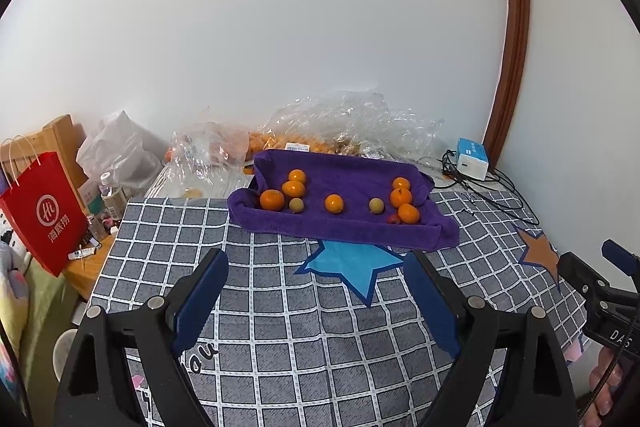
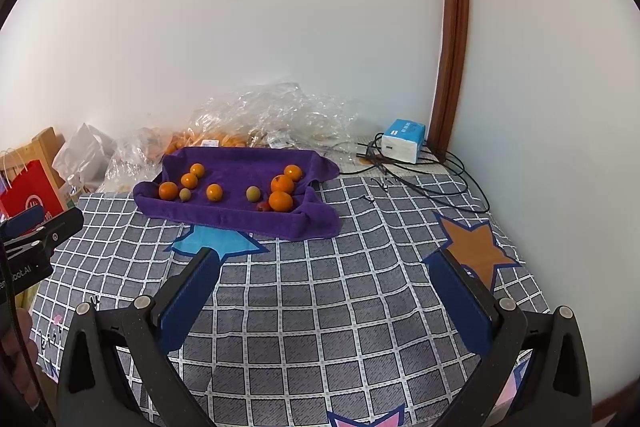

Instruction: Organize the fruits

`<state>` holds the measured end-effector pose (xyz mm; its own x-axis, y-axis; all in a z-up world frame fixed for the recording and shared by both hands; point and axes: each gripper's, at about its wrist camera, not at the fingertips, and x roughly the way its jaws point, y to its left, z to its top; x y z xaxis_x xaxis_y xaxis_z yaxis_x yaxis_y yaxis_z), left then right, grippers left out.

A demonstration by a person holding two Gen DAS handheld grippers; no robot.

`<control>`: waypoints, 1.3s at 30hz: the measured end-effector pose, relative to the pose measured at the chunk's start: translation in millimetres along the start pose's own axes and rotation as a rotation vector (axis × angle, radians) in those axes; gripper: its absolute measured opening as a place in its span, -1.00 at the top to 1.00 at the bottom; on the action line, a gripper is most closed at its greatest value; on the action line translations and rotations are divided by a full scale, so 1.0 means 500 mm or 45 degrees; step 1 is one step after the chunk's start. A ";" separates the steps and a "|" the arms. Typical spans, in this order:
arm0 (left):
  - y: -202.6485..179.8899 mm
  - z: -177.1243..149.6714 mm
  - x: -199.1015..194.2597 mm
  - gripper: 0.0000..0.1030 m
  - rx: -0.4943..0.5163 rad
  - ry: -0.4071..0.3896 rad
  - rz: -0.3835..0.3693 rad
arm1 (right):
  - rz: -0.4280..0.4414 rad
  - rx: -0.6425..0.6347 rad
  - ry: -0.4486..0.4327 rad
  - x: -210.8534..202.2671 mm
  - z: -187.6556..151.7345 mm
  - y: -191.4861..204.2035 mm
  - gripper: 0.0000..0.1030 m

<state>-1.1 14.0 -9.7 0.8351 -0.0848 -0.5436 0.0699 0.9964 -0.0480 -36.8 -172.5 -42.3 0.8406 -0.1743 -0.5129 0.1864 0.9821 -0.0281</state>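
I have both tools held back over the checked cover (image 1: 280,327), low in each frame and well short of the fruit. The left tool (image 1: 316,267) has its fingers spread wide with nothing between them; the right tool (image 2: 326,267) is spread wide too, and empty.

The fruit sits on the purple towel (image 1: 352,227), centre frame in both views, its edges rolled up into a shallow rim. On the towel's left side in the left wrist view there is a cluster of three oranges (image 1: 294,188) with a small greenish fruit (image 1: 296,205) just beside them. One orange (image 1: 334,203) lies alone near the middle. To the right lie a second greenish fruit (image 1: 376,205), three more oranges (image 1: 401,197) and a small red fruit (image 1: 394,219) touching the nearest of them.

Kinds are mixed within both clusters, so I judge sorting remains, though what grouping is wanted I cannot tell. Either tool would need to travel forward over the towel's near rim and close gently on one round fruit, which could roll.
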 end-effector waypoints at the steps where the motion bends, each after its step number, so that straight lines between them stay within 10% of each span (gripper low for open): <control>1: 0.001 0.000 0.001 -0.73 -0.001 0.000 0.002 | -0.001 -0.001 0.001 0.000 0.000 0.001 -1.00; 39: 0.009 0.004 -0.010 -0.73 -0.017 -0.023 0.022 | -0.009 -0.013 -0.022 -0.011 -0.005 0.010 -1.00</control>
<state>-4.1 18.8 -5.5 0.8457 -0.0677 -0.5293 0.0484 0.9976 -0.0502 -41.8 -166.6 -41.7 0.8480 -0.1826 -0.4976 0.1873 0.9814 -0.0409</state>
